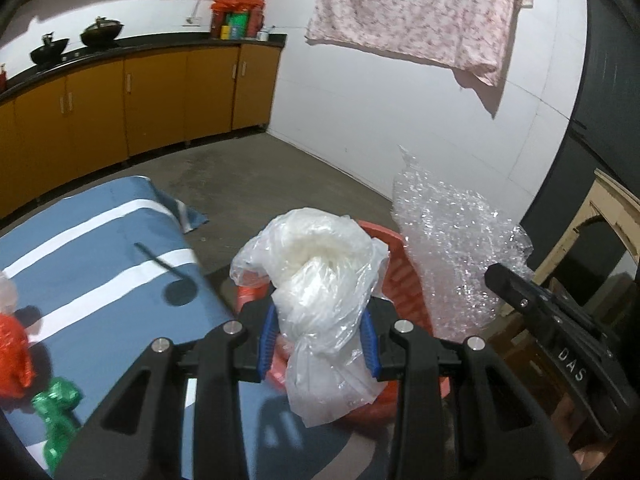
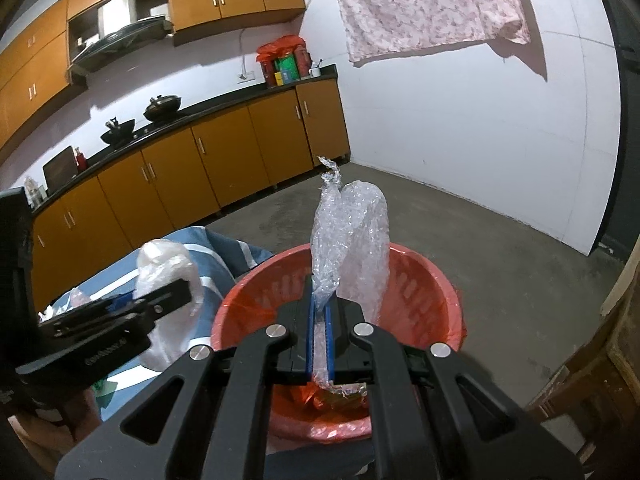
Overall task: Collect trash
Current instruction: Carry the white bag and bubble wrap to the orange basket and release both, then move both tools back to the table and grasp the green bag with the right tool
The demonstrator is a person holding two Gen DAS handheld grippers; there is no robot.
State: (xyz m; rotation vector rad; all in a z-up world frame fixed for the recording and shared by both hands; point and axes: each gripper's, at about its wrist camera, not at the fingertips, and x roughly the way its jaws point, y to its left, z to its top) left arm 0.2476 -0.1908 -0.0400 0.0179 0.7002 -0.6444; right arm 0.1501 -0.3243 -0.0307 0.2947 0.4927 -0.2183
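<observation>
Left wrist view: left gripper (image 1: 318, 344) pinching a clear plastic bag (image 1: 320, 280), crumpled wrappers (image 1: 56, 400) on the table; right wrist view: right gripper (image 2: 320, 332) clamping bubble wrap (image 2: 352, 232) above the whole red bin (image 2: 432, 280).

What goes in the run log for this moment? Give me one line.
left tool: shut on clear plastic bag | right tool: shut on bubble wrap | both over red bin | nothing dropped yet
</observation>
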